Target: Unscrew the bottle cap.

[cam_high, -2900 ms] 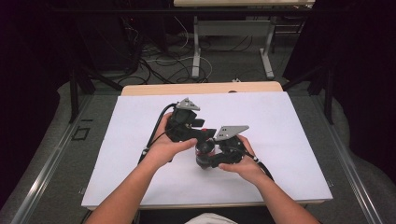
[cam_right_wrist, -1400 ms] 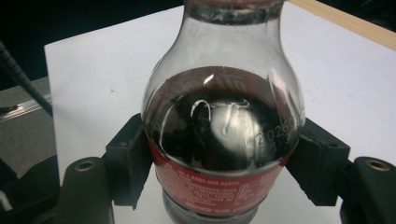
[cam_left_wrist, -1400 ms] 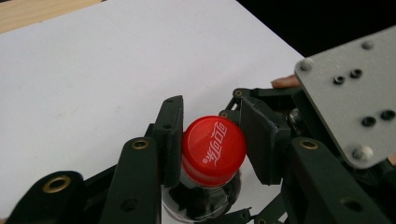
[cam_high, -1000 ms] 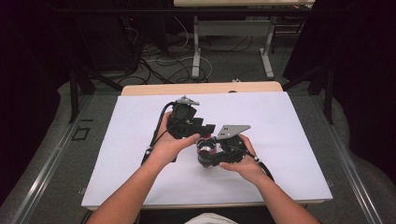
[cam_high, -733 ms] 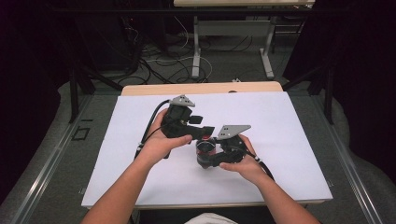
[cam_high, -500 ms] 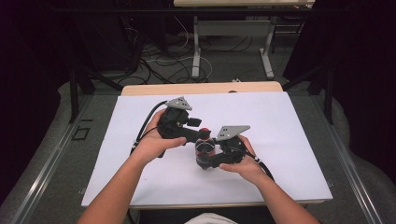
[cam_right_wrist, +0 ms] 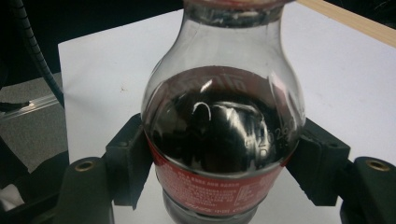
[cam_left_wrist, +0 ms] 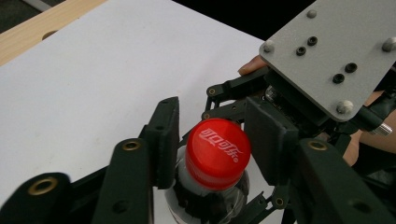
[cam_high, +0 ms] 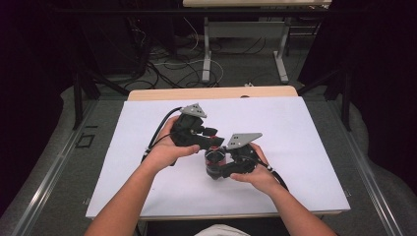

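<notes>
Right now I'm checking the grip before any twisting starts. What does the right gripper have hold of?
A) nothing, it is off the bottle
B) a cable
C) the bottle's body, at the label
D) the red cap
C: in the right gripper view the right gripper has a jaw pressed on each side of the bottle at its red label, while the red cap sits between the left gripper's jaws.

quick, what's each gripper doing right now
Left gripper: open, jaws either side of the red cap, not clamped.
Right gripper: shut on the cola bottle.
</notes>
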